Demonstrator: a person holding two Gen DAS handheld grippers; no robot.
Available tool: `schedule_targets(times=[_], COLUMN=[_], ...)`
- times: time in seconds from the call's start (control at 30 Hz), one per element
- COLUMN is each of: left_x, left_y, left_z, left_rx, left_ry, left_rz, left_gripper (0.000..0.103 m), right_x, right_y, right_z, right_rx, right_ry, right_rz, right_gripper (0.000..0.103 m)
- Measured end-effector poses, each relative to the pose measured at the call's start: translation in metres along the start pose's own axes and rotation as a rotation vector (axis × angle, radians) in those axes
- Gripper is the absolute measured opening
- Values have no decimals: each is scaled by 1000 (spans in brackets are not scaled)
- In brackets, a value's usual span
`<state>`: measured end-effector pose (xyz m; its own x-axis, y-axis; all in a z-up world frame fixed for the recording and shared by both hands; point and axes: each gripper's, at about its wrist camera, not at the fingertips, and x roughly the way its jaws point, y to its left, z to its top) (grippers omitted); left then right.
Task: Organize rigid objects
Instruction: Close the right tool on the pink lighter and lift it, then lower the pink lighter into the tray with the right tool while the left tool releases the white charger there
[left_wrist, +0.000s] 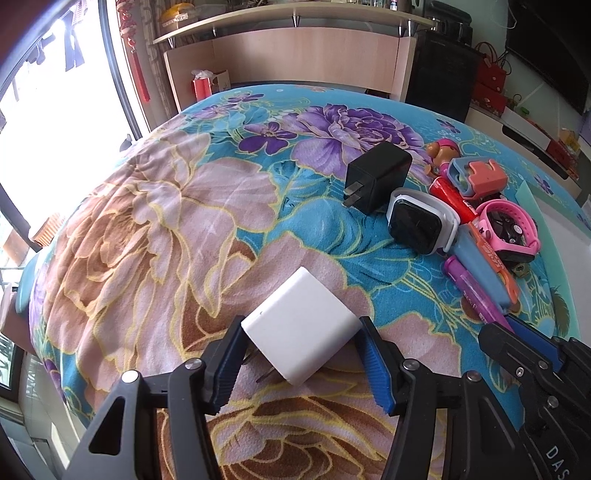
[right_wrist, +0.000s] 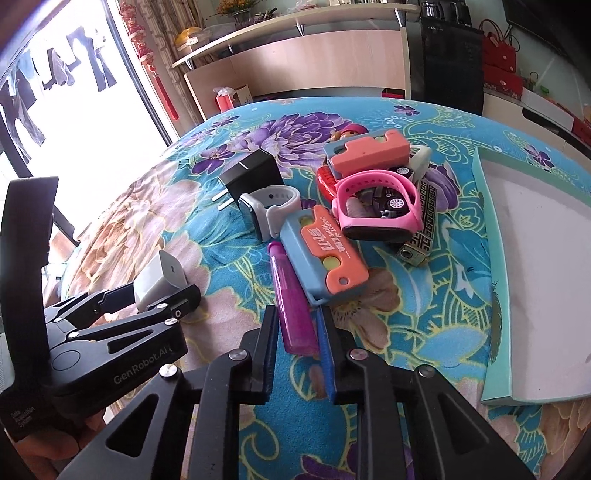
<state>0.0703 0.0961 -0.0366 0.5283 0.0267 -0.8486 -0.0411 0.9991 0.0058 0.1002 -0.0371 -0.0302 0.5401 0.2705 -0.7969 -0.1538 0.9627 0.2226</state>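
Note:
My left gripper (left_wrist: 301, 363) is shut on a white plug charger (left_wrist: 301, 325) just above the floral blanket; it also shows in the right wrist view (right_wrist: 159, 277). My right gripper (right_wrist: 295, 354) is shut on the near end of a purple tube (right_wrist: 291, 299), which lies on the blanket. A pile lies beyond: black charger (left_wrist: 376, 177), white smartwatch (left_wrist: 421, 221), pink watch (right_wrist: 376, 206), two blue-and-orange carrot knife toys (right_wrist: 325, 251) (right_wrist: 369, 151), a red tube (left_wrist: 448, 195), a doll (left_wrist: 441, 151) and a patterned lighter (right_wrist: 421, 236).
A teal-edged white tray (right_wrist: 535, 266) lies on the blanket at the right. A wooden headboard (left_wrist: 295, 55) with a shelf stands behind the bed, a window is at the left, and a dark cabinet (right_wrist: 450, 59) stands at the back right.

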Motion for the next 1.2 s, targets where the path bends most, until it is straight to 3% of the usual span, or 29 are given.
schedule_targets(times=[0.4, 0.87, 1.2], left_x=[-5, -32, -61], left_y=[2, -4, -62], left_z=[1, 16, 53], left_rx=[-16, -14, 83], left_ry=[-6, -73, -145], left_rz=[2, -21, -88], left_gripper=[62, 62, 62], right_x=[-14, -61, -95], right_y=[-1, -17, -69], right_z=[3, 24, 55], right_rx=[34, 88, 196], right_ry=[-41, -193, -346], right_rz=[66, 115, -15], right_gripper=[13, 11, 11])
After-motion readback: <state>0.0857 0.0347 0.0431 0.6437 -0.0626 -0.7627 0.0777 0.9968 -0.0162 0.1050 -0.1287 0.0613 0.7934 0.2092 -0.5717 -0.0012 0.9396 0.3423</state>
